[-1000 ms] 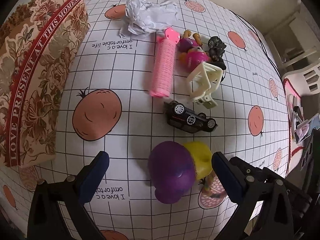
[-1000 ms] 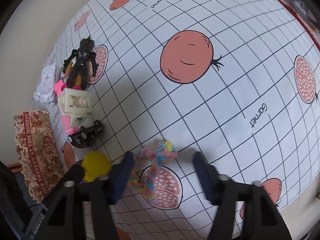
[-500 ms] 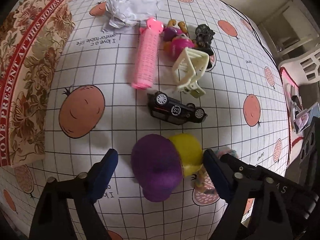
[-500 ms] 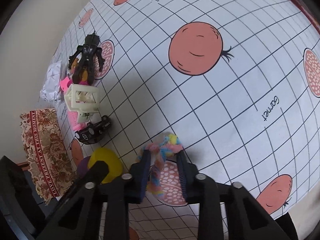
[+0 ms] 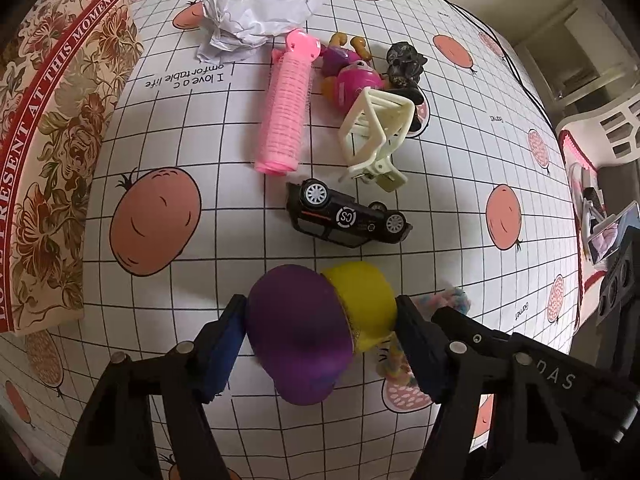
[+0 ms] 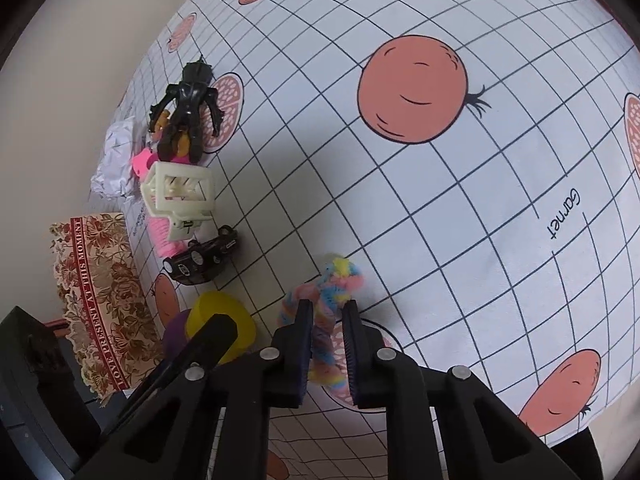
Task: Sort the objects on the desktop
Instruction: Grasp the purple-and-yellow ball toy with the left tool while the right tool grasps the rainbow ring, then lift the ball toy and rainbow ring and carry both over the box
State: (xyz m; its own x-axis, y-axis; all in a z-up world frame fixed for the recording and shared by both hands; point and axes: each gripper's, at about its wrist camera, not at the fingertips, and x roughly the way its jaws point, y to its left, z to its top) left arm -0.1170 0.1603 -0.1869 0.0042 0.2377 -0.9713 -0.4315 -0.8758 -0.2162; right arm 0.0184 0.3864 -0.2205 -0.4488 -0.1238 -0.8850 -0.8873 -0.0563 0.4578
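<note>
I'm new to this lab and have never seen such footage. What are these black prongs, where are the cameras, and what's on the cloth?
There is no robot: a person holds a two-finger claw in each hand, with a fisheye camera on each looking along its fingers. In the left view, the left claw is shut on a purple-and-yellow rounded plastic toy. In the right view, the right claw is shut on a pastel fuzzy twisted rope. On the grid-patterned tablecloth lie a black toy car, a pink hair roller, a cream plastic clip and crumpled white paper.
</note>
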